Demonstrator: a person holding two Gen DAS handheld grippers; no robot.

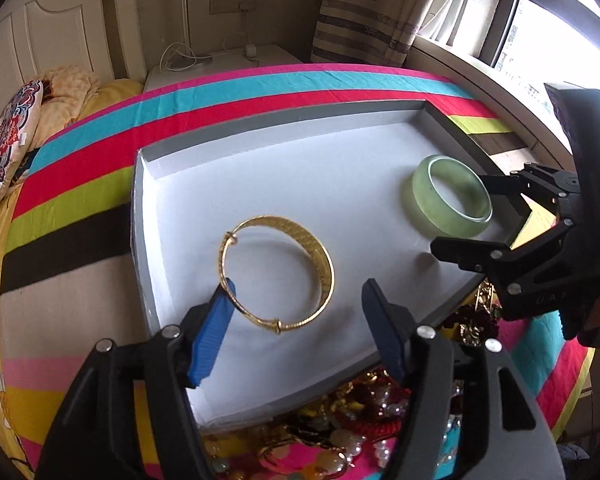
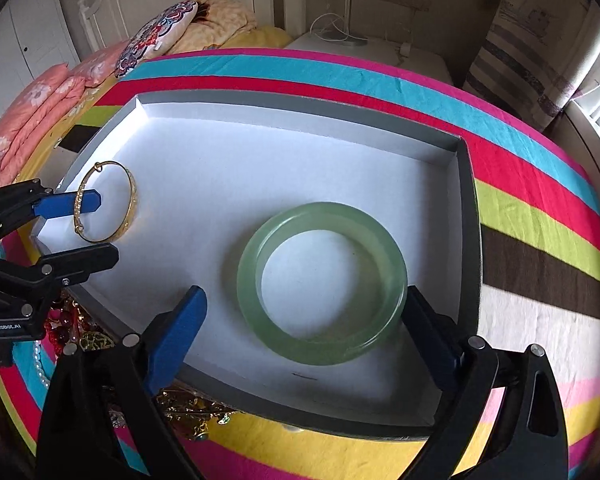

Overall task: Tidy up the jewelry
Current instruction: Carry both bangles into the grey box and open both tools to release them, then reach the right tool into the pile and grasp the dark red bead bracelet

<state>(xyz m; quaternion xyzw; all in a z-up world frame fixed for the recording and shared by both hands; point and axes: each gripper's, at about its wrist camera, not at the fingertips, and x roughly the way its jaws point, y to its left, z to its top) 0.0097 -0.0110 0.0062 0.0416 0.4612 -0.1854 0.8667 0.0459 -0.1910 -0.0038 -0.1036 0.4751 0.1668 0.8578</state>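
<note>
Tray (image 1: 172,168): a shallow grey box with a white floor, lying on a striped bedspread (image 1: 220,92) of pink, teal, red, lime and brown bands.
Gold bangle (image 1: 278,274): flat on the tray floor, toward its left side, well apart from the green one.
Green bangle (image 2: 320,284): thick, pale and translucent, flat on the tray floor toward its right wall.
Left gripper (image 1: 296,332): tilted down over the near left part of the tray, jaws apart; the left blue pad (image 1: 214,340) overlaps the gold bangle's near-left rim, the other pad stands clear to its right. Nothing is gripped; whether the left pad touches the rim, I cannot tell.
Right gripper (image 2: 308,344): tilted down over the near right part of the tray, jaws spread wide, one on each side of the green bangle's near edge. The right pad (image 2: 432,332) sits just beside the rim, the left pad stands clear of it; the bangle is not held.
Loose jewelry (image 1: 340,424): a tangled heap of pearl strands, red beads and gold pieces on the bedspread, just beside the tray's near edge.
Far end: a patterned pillow (image 2: 156,36) and folded bedding lie beyond the striped cloth.
</note>
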